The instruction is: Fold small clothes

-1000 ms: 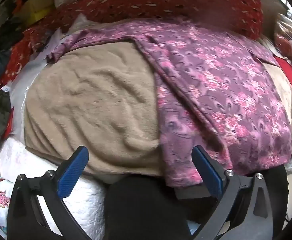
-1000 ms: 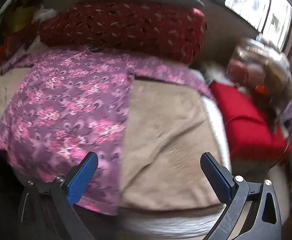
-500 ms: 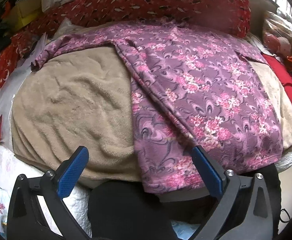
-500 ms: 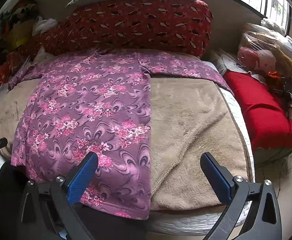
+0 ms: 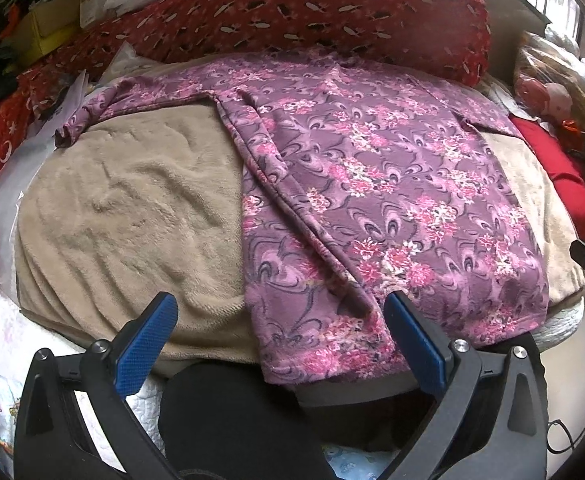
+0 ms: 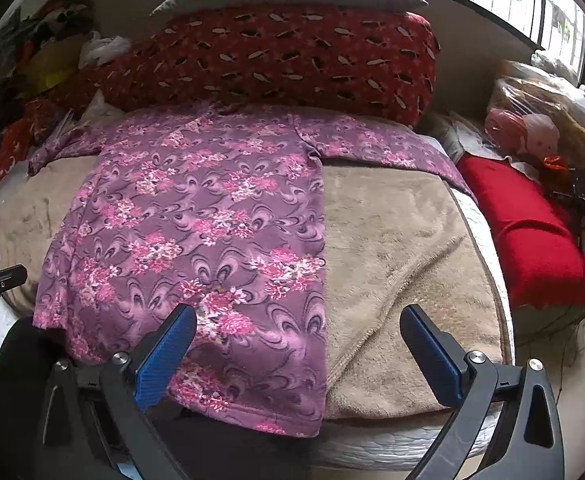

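A purple floral top [image 5: 372, 184] is lying spread out on a beige fleece blanket [image 5: 132, 208] that is covering the bed, its neckline reaching away toward a red patterned bolster [image 5: 312, 12] and its hem hanging over the near edge. Both sleeves are stretching out sideways across the far end of the blanket.

The left gripper [image 5: 280, 340] is hovering with its blue pads wide apart and nothing between them. The hem's left corner is sitting just ahead of it, closer to the right-hand finger than to the left-hand one, and a long ridge of doubled fabric is running from that finger diagonally away toward the left armpit. The left sleeve is lying well ahead and off to the left.

The right gripper [image 6: 296, 354] is likewise gaping empty. The shirt's [image 6: 196, 232] right side seam is running straight ahead between its fingers, nearer the left-hand one, with the hem corner just in front; bare blanket [image 6: 404, 264] is filling the space ahead of the right-hand finger.

The knit looks light, soft and limp, likely stretching and sagging when lifted, and clinging somewhat to the fleece. Pinching through both layers at the hem corners or at the shoulder seams is probably giving the surest hold; grabbing mid-panel would bunch it.
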The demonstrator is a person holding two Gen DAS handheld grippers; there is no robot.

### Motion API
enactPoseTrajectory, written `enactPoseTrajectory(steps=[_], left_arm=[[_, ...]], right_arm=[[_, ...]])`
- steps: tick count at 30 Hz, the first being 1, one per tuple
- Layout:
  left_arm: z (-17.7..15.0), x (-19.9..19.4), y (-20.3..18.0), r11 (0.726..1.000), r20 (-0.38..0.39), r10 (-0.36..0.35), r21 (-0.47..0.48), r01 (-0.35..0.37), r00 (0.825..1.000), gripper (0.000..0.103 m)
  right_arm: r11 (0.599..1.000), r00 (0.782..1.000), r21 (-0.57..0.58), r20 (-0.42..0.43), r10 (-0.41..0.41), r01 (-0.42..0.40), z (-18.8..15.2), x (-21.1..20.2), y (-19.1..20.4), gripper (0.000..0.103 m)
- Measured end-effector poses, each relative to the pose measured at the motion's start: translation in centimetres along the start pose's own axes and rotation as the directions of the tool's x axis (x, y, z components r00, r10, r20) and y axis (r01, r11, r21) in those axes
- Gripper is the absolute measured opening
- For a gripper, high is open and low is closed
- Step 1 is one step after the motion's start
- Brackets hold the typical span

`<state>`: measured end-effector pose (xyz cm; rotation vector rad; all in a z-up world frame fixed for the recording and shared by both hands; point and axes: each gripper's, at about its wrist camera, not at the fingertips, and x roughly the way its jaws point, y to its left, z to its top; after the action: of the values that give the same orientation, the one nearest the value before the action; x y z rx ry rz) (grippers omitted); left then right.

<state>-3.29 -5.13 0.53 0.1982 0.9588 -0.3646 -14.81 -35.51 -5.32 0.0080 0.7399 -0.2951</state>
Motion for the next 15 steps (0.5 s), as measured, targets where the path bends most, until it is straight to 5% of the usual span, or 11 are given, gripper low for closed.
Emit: enactPoseTrajectory(steps=[15], left_arm=[[-0.5,-2.2,-0.2,1.000,0.057,0.001,0.010,-0.002,0.998,0.103]], right_arm=[[1.000,0.999,-0.001,0.048,0.008,-0.008,-0.6,-2.0,0.3,0.101]])
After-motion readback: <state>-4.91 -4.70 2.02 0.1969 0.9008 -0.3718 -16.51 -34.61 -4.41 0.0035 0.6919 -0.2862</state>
